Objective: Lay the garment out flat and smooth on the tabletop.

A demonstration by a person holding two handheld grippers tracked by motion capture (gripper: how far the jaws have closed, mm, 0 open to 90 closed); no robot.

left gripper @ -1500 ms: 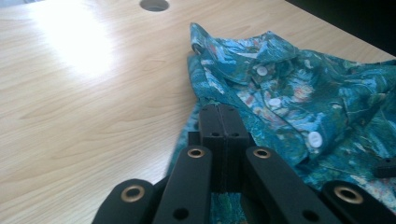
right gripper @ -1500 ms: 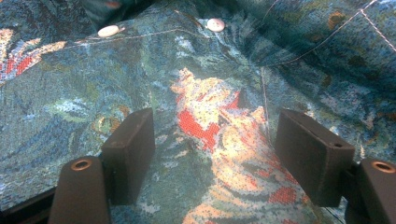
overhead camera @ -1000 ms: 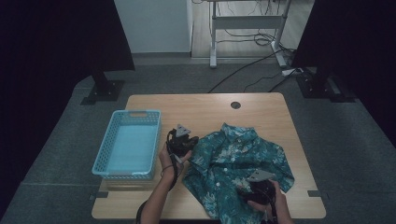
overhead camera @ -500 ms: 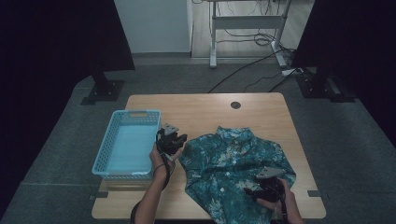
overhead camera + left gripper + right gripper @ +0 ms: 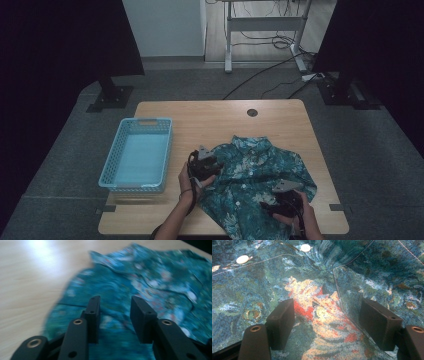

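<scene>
Wooden and pale, the surface (image 5: 210, 120) carries a teal patterned shirt (image 5: 255, 185) spread on its near right part. Our left gripper (image 5: 113, 315) has just been opening its fingers (image 5: 93, 315); they stand apart over the shirt's left edge, with cloth below them and nothing pinched. Our right gripper (image 5: 329, 322) holds its fingers (image 5: 282, 320) wide, close above the shirt's printed cloth near two white buttons (image 5: 305, 248). Left of the shirt stands a blue basket (image 5: 112, 172).
</scene>
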